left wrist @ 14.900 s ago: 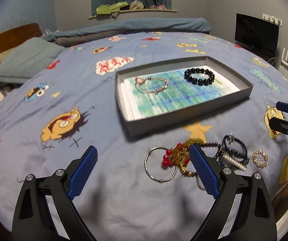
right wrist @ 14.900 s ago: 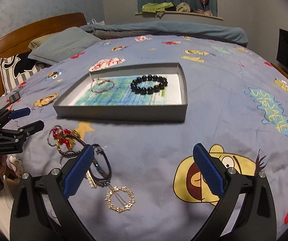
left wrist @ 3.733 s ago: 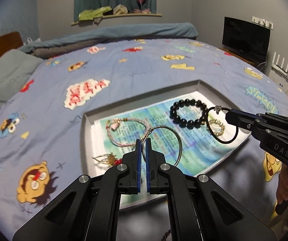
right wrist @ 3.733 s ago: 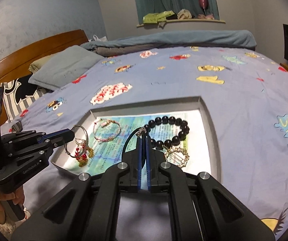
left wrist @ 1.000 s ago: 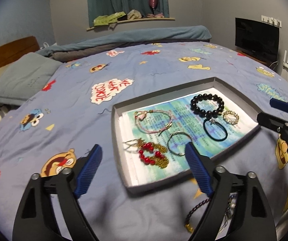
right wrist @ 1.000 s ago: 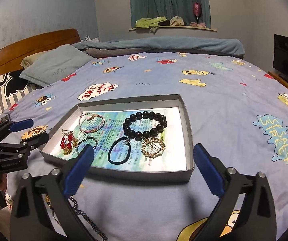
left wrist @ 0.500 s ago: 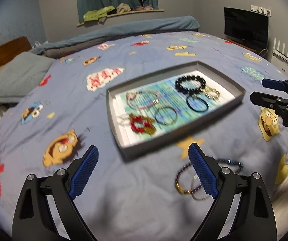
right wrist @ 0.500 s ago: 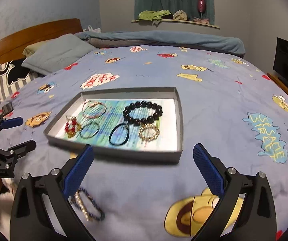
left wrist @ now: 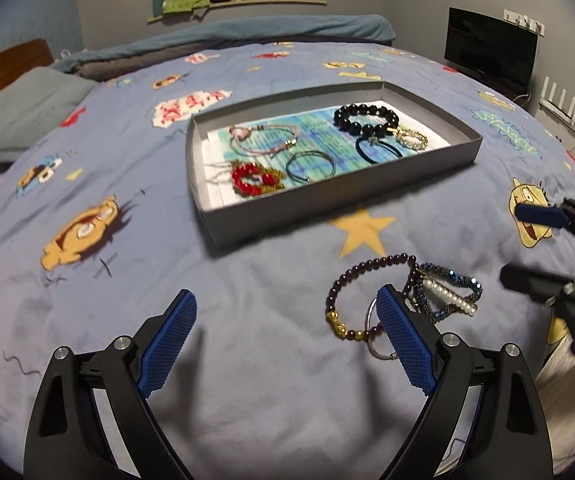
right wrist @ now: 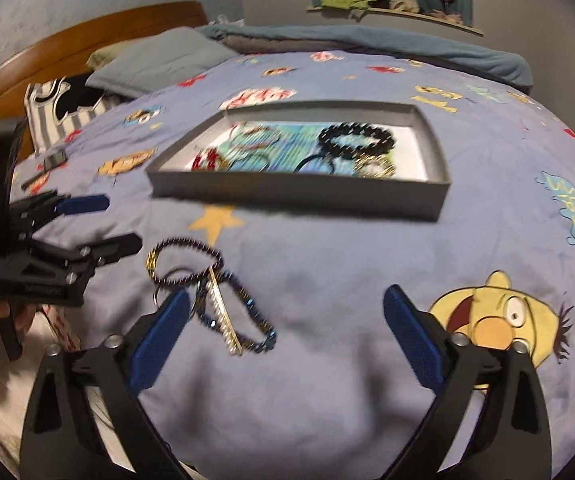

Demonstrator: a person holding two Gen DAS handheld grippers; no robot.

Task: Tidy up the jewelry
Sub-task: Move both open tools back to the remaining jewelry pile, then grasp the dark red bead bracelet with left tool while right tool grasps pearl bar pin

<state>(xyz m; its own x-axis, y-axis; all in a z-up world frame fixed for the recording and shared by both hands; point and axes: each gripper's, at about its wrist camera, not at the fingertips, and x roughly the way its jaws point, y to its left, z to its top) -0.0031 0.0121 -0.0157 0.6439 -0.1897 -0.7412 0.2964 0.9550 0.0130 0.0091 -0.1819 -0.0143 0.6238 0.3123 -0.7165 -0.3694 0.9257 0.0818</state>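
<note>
Blue cartoon bedspread (left wrist: 247,312) covers the bed, and on it a tangle of loose jewelry waits: a dark bead bracelet (left wrist: 361,276) with gold beads, a silver ring (left wrist: 375,340), a blue beaded bracelet (left wrist: 451,280) and a pearl bar (left wrist: 451,294) lying across it. From the left gripper (left wrist: 287,336) the pile sits at about two o'clock, just past its right finger, which partly hides the ring; from the right gripper (right wrist: 283,328) it lies at ten o'clock, beside its left finger, the pearl bar's long axis running toward that camera. Both grippers are spread wide and carry nothing, and both look about equally near the pile. Farther off at twelve o'clock sits the grey tray (left wrist: 367,186), already holding a black bead bracelet (left wrist: 367,118), a pink cord bracelet (left wrist: 265,138), a red bead piece (left wrist: 253,178), a thin bangle (left wrist: 311,164), a black hair tie (left wrist: 379,150) and a gold ring (left wrist: 411,138).
</note>
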